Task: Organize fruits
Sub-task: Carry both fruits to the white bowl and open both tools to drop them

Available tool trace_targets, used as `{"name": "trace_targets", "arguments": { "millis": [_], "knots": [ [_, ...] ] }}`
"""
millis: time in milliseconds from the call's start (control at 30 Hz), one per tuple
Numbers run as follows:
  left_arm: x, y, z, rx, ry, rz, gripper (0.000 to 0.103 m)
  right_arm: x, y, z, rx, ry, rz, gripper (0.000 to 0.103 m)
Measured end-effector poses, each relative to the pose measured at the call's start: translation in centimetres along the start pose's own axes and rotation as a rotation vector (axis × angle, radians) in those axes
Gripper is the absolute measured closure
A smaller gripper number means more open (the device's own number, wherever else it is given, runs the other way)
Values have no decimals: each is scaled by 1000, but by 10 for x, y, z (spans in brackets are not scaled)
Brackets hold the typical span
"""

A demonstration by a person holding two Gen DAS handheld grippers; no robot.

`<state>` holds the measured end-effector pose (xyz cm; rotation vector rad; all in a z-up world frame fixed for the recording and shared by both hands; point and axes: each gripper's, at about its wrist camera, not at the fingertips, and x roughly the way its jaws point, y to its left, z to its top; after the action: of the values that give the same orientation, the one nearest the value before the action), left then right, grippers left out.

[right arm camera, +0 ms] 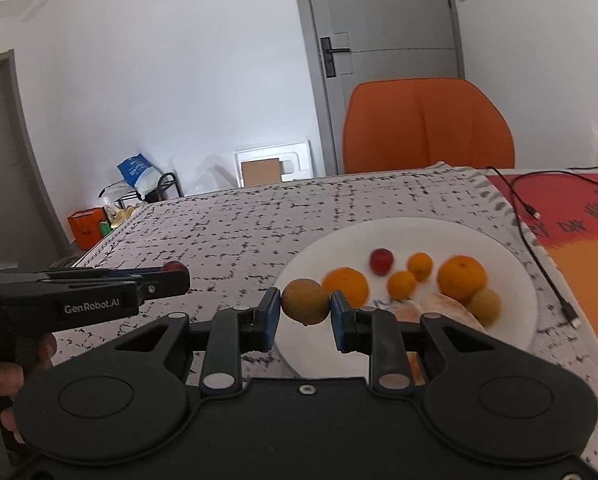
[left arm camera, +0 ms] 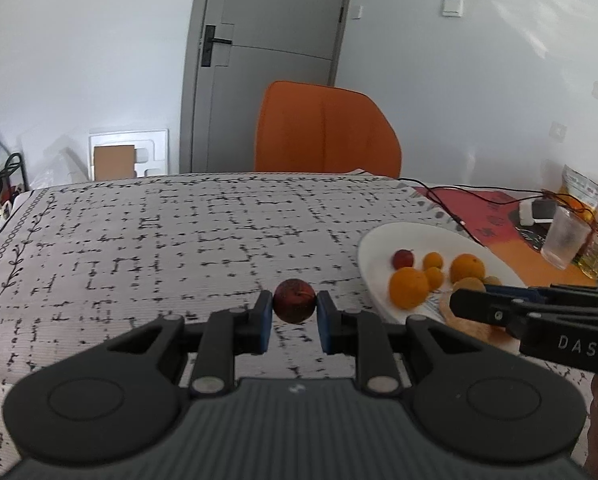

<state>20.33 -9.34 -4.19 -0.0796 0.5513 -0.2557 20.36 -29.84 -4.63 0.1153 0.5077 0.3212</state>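
The left gripper (left arm camera: 294, 307) clenches a dark red plum (left arm camera: 294, 301) above the tablecloth (left arm camera: 139, 240); the right gripper (right arm camera: 306, 307) clenches a brown kiwi (right arm camera: 306, 301) over the near-left rim of the white plate (right arm camera: 515, 276) of fruit.

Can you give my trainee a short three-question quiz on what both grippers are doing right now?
1. True or false: the left gripper is empty.
2. What does the right gripper hold? A) orange B) brownish-green round fruit C) cable
3. Which dish holds the other fruit?

Key
1. False: it is shut on the dark red fruit.
2. B
3. The white plate.
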Motion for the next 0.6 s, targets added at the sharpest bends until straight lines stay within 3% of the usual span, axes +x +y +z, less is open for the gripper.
{"name": "trace_targets", "arguments": {
  "millis": [600],
  "knots": [
    [1,-48,4,70,-4,-61,81,-25,-49,-15,90,-30,-61,68]
  ]
}}
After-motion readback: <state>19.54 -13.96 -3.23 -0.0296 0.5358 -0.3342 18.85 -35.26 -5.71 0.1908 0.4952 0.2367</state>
